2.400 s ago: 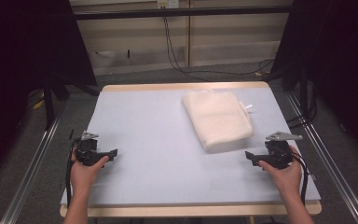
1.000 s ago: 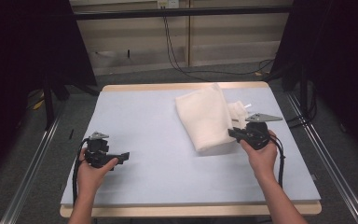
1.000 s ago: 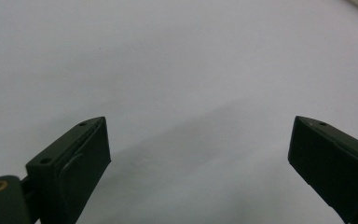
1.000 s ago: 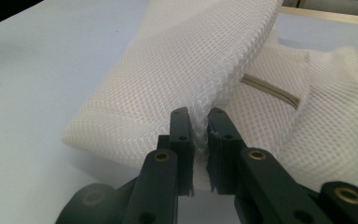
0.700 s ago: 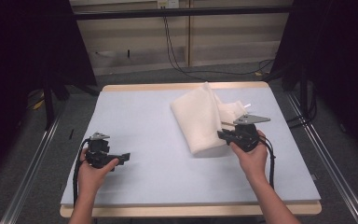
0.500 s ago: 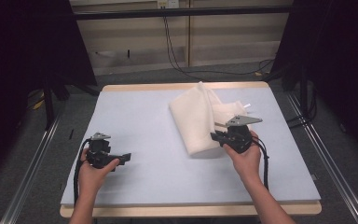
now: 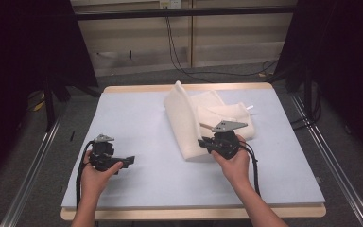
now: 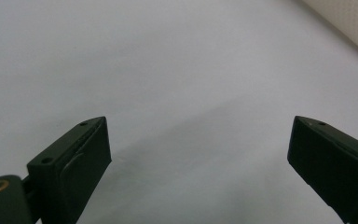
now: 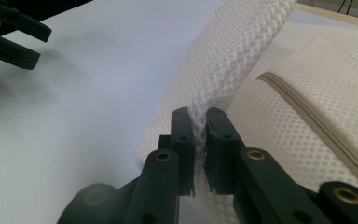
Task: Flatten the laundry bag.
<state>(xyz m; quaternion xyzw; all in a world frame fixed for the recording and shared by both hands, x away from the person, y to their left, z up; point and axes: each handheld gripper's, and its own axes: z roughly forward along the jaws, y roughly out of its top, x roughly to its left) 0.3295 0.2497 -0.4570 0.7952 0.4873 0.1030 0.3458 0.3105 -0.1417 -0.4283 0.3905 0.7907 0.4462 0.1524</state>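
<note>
A cream mesh cover lies on the pale blue table, right of centre; its left flap stands up on edge. My right gripper is shut on that flap's near edge, and the mesh is pinched between the two black jaws, gripper point. Beside the flap a tan zipper line runs along the flat lower layer. My left gripper rests low at the front left, apart from the cover. Its jaws stand wide open over bare table, gripper point, with nothing between them.
The table's wooden rim runs along the front. Metal rails flank both sides. Black cables hang on the floor behind the table. A corner of the cover shows at the upper right of the left gripper view.
My right gripper closed on the cover's right edge and has carried it leftward and toward me, folding the flap up and over. The left hand shifted slightly inward early on, then stayed.
</note>
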